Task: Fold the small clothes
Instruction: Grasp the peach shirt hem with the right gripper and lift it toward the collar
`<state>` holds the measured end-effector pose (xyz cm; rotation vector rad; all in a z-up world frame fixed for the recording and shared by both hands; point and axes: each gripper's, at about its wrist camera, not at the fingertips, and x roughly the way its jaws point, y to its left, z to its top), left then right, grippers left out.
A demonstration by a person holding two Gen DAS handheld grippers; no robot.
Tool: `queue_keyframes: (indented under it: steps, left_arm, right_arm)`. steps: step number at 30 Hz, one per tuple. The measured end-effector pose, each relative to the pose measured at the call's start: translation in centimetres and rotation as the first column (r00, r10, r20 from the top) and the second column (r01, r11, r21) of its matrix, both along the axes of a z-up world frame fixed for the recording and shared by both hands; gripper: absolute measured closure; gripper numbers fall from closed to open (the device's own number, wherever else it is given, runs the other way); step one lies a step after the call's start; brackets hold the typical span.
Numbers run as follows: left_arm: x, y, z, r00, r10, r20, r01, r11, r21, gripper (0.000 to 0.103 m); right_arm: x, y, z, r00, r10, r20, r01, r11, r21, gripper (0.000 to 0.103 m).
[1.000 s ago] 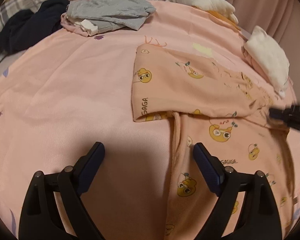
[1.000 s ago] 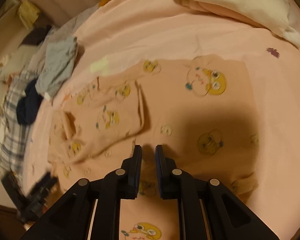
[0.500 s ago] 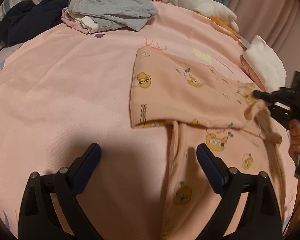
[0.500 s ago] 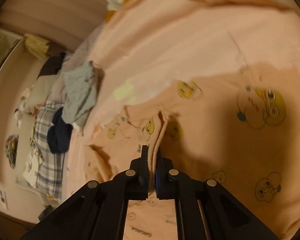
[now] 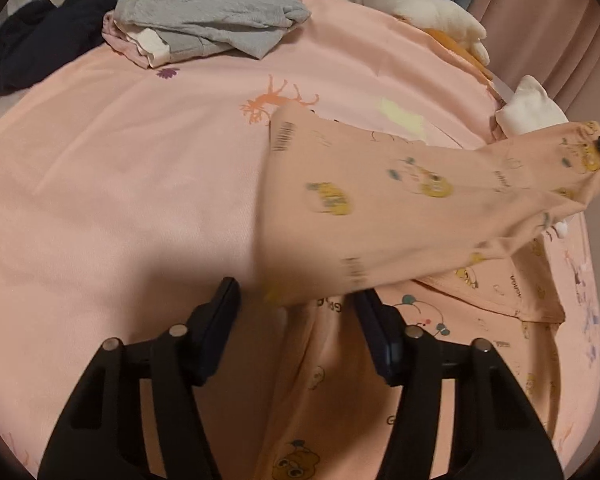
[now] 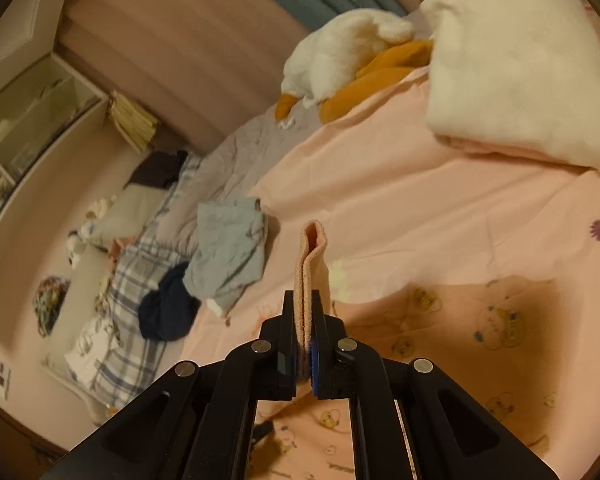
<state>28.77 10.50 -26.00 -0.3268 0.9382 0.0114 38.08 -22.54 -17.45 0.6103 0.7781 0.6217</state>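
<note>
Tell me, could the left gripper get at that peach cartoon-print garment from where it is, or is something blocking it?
Probably yes. The left gripper is closing with the peach garment's near edge lying between its fingers, and nothing covers that edge. The right gripper pinches another part, lifting it off the pink bedspread.

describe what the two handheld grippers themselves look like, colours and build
Both match. The left gripper has two matte black angular arms with cut-out slots, a pair of round silver pivot pins on each arm, and long dark navy pads on the inner faces. The right gripper has the same black linkage and silver pins; its pad shows a brighter blue edge. No cables, labels or sleeves show.
</note>
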Motion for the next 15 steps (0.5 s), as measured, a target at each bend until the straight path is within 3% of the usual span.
queue_keyframes:
  steps: [5, 11, 15]
  left_arm:
    - [0.2, -0.1, -0.4, 1.0, 0.028, 0.001, -0.028, 0.997, 0.075, 0.057]
    - [0.4, 0.9, -0.8, 0.993, 0.112, 0.032, -0.112, 0.994, 0.008, 0.065]
    - [-0.2, -1.3, -0.3, 1.0, -0.006, 0.021, 0.003, 0.988, 0.157, 0.056]
  right_arm:
    - [-0.3, -3.8, 0.1, 0.997, -0.067, 0.025, 0.068, 0.998, -0.014, 0.096]
    - [-0.2, -7.3, -4.1, 0.987, -0.146, -0.06, 0.139, 0.984, -0.11, 0.096]
    - [-0.2, -8.8, -9.5, 0.969, -0.174, -0.176, 0.146, 0.976, -0.159, 0.096]
